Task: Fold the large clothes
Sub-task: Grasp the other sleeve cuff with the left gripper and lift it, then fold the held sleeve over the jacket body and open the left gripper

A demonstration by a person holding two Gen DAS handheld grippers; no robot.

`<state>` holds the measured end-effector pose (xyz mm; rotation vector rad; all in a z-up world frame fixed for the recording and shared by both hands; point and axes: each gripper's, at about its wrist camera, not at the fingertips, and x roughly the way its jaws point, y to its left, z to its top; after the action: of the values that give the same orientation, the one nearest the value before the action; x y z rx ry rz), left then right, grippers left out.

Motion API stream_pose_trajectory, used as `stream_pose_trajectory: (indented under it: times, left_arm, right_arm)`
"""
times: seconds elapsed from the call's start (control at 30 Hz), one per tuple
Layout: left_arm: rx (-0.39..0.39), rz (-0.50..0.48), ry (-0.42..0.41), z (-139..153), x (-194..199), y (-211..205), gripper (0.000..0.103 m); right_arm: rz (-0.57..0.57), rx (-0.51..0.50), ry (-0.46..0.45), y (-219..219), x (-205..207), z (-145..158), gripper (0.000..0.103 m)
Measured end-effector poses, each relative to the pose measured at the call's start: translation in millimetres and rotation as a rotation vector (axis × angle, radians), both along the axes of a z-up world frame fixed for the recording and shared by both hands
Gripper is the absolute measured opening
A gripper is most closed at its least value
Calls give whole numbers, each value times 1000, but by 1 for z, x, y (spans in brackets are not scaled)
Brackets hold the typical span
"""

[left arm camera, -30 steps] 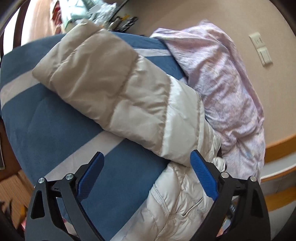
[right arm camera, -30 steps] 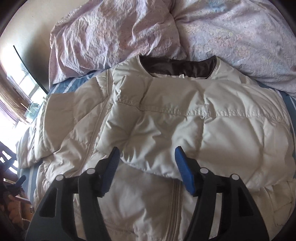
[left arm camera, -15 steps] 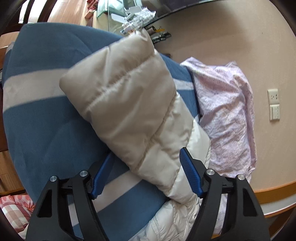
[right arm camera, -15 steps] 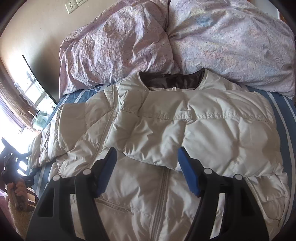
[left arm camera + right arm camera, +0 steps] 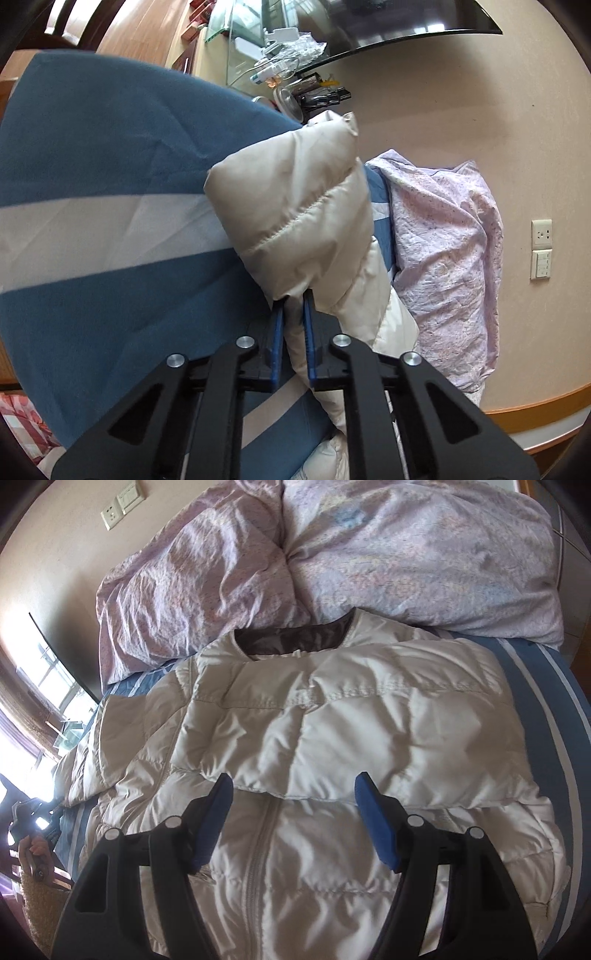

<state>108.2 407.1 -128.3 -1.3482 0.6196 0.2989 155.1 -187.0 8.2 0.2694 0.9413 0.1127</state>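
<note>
A: Item one, the bed (image 5: 92,177). We logged a blue cover with pale stripes, running under everything else.

B: Item two, the quilt (image 5: 406,554). We noted it lilac, crumpled, heaped at the head of the bed against the wall and touching the jacket's collar.

A: Item three, the jacket (image 5: 332,738). We found it cream, quilted, lying front up on the cover, zip toward us, one sleeve folded across the chest.

B: Item four, the other sleeve (image 5: 295,206). We saw it stretched out sideways over the blue cover, beside the quilt.

A: Item five, the left gripper (image 5: 293,295). We recorded its blue pads pressed together, pinching a fold of that sleeve.

B: Item six, the right gripper (image 5: 293,786). We recorded its jaws spread, hovering above the folded sleeve's edge, nothing between them.
</note>
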Motion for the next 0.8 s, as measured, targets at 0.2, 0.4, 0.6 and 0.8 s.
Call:
stream_pose_trajectory:
  times: [0.2, 0.4, 0.6, 0.8]
  left_arm:
    - [142, -40, -78, 55, 14, -10, 4]
    - [326, -156, -226, 146, 41, -54, 3]
    - [461, -346, -392, 219, 61, -138, 3]
    - [488, -594, -495, 244, 80, -235, 3]
  right_arm:
    - [-66, 3, -26, -32, -11, 5, 72]
    - [-117, 7, -28, -58, -18, 4, 72]
    - [-138, 4, -25, -69, -21, 1, 72]
    - [-161, 4, -31, -80, -25, 1, 72]
